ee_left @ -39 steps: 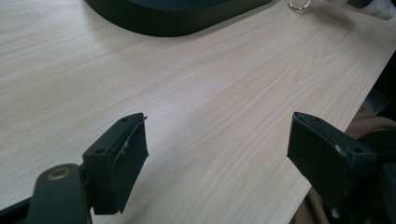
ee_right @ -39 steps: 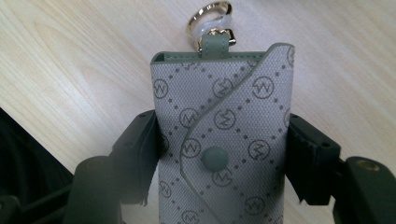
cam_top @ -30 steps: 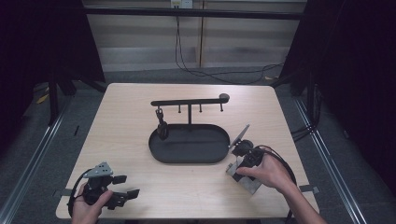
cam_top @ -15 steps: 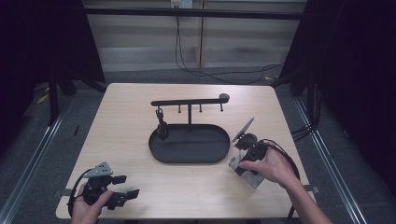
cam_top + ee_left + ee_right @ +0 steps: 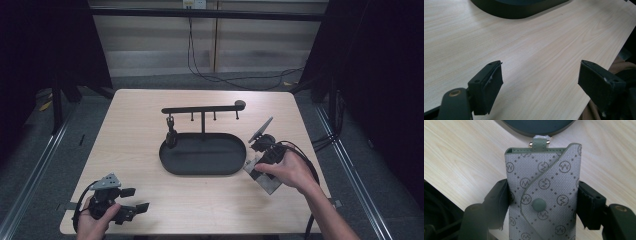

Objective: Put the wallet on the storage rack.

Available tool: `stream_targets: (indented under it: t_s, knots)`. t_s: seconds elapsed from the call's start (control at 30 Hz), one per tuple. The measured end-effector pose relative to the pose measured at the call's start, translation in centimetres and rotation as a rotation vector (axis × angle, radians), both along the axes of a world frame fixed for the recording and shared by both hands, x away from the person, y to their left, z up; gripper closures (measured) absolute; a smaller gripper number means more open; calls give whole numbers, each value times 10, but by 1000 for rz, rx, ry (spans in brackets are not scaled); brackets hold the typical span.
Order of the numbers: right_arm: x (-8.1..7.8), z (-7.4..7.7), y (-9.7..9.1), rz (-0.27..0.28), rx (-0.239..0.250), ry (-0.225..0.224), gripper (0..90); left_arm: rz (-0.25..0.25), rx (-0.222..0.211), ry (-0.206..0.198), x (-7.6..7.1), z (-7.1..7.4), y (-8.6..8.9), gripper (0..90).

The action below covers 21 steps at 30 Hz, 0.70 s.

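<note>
My right claw (image 5: 541,202) grips the grey monogram key pouch (image 5: 544,192) near the counter's (image 5: 140,115) right edge, beside the black hook stand (image 5: 202,145); left claw (image 5: 541,87) gapes idle. Next, I judge, hang its loop on a hook.

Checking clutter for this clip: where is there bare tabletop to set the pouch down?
Bare wood lies left of the black tray, between it and the left gripper, and along the near edge of the table. The far strip behind the hook rack is also bare. It is crowded at the right, where the right gripper grips the patterned pouch beside the tray.
</note>
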State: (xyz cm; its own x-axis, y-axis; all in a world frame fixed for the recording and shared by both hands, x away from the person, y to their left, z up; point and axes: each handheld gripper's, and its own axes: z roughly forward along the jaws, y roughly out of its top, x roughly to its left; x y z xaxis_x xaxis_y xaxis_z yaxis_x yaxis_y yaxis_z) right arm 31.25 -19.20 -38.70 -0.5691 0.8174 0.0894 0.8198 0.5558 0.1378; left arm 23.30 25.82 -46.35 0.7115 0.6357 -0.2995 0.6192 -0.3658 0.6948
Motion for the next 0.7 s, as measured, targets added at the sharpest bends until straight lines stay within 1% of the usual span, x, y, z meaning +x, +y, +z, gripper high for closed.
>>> stream_targets:
  t_s: [0.2,0.27,0.3,0.47,0.6,0.7]
  knots:
    - [6,7,4,-8,34,-15,342,2,-1,-5,0,0,0,194]
    - [9,8,5,-7,41,-25,342,-2,0,-1,0,0,0,194]
    - [10,9,6,-16,48,-23,342,-2,0,-3,0,0,0,194]
    - [17,11,8,-25,69,-24,343,1,-3,-3,0,0,0,194]
    - [22,13,10,-45,101,-34,342,-1,0,-5,0,0,0,194]
    - [25,14,10,-63,122,-31,343,-5,-2,-6,-1,1,1,194]
